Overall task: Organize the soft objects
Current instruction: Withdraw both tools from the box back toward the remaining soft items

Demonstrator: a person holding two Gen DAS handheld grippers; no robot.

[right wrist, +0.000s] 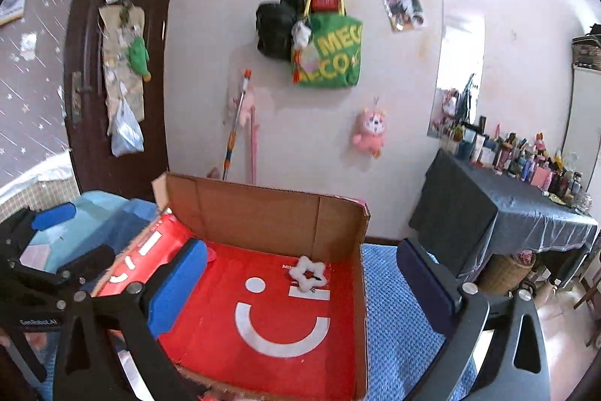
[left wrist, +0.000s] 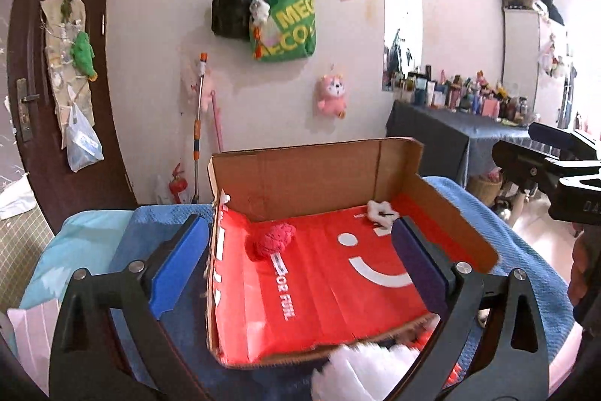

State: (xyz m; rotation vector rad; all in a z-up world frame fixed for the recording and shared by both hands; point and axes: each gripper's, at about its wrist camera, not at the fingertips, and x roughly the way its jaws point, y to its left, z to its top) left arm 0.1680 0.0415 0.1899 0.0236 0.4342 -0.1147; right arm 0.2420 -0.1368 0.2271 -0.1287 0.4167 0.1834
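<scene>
A cardboard box lined with red paper sits on a blue blanket. Inside lie a red knitted soft toy at the left and a white fluffy star-shaped clip at the back; the clip also shows in the right wrist view. My left gripper is open and empty above the box. A white fluffy object, blurred, lies just before the box's front edge, below the left gripper. My right gripper is open and empty over the box.
The blue blanket covers the surface around the box. A dark-clothed table crowded with bottles stands at the right. Bags and plush toys hang on the wall behind. A dark door is at the left.
</scene>
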